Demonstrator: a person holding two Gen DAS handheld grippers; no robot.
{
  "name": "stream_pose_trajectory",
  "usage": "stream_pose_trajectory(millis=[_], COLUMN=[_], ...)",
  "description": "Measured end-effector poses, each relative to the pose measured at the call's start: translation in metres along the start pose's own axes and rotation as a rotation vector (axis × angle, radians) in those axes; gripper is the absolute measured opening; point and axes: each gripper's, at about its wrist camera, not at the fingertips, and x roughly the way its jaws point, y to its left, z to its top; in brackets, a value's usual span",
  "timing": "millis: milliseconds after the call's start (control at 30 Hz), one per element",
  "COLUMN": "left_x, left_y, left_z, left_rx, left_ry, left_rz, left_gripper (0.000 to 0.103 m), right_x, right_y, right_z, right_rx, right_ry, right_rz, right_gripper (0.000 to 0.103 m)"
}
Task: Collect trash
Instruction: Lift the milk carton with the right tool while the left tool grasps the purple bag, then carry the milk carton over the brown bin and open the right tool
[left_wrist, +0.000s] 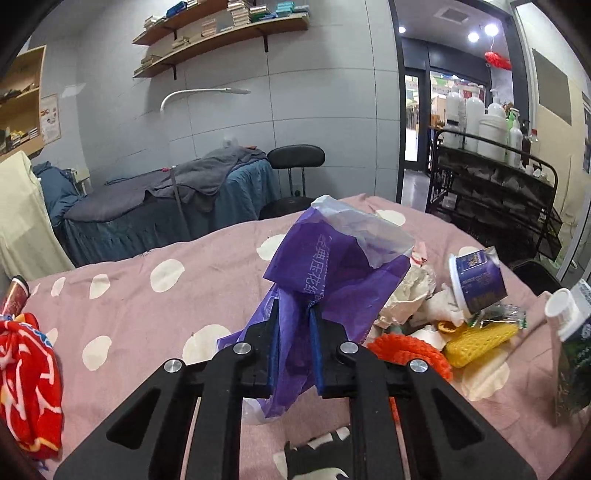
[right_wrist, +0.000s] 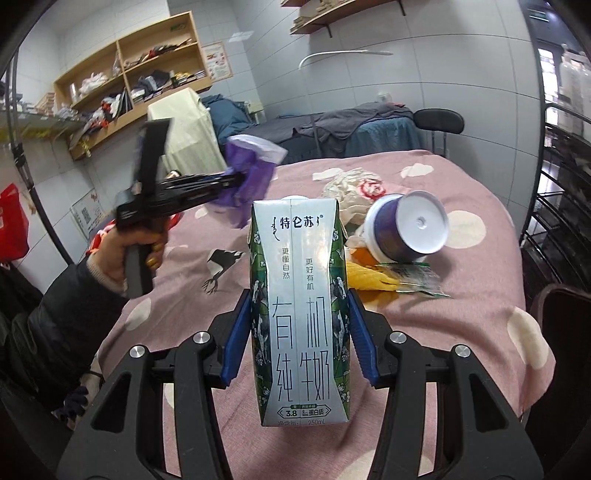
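Observation:
My left gripper (left_wrist: 294, 306) is shut on a purple plastic bag (left_wrist: 332, 266) and holds it up above the pink bed; it also shows in the right wrist view (right_wrist: 236, 177) with the bag (right_wrist: 251, 166). My right gripper (right_wrist: 299, 299) is shut on a white and green milk carton (right_wrist: 299, 314), held upright above the bed; the carton shows at the right edge of the left wrist view (left_wrist: 572, 332). Trash lies on the bed: a purple yogurt cup (right_wrist: 402, 229), crumpled paper (right_wrist: 351, 188), yellow foam net (left_wrist: 480, 339), orange net (left_wrist: 410, 350), a foil wrapper (right_wrist: 417, 280).
The pink dotted bedspread (left_wrist: 147, 302) covers the bed. A red cloth (left_wrist: 26, 384) lies at its left. A black wire cart (left_wrist: 495, 195) with white bottles stands at right. A black chair (left_wrist: 295, 162) and a blue massage bed (left_wrist: 166, 199) stand behind.

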Motion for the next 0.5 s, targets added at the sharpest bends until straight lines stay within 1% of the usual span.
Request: stream_pose_trajectory(millis=[167, 367, 500], left_x=[-0.039, -0.071, -0.08], left_y=[-0.024, -0.067, -0.098], left_z=[0.001, 0.006, 0.008], left_rx=[-0.001, 0.018, 0.034], left_ry=[-0.072, -0.144, -0.161], left_rz=[-0.031, -0.138, -0.224], left_gripper=[0.014, 0.014, 0.014], right_x=[-0.023, -0.061, -0.086], right_y=[-0.015, -0.046, -0.075], right_z=[-0.007, -0.017, -0.024], right_rx=[0.057, 0.138, 0.204], right_ry=[-0.052, -0.119, -0.151], right_rz=[-0.041, -0.12, -0.199], right_gripper=[0.051, 0.051, 0.051])
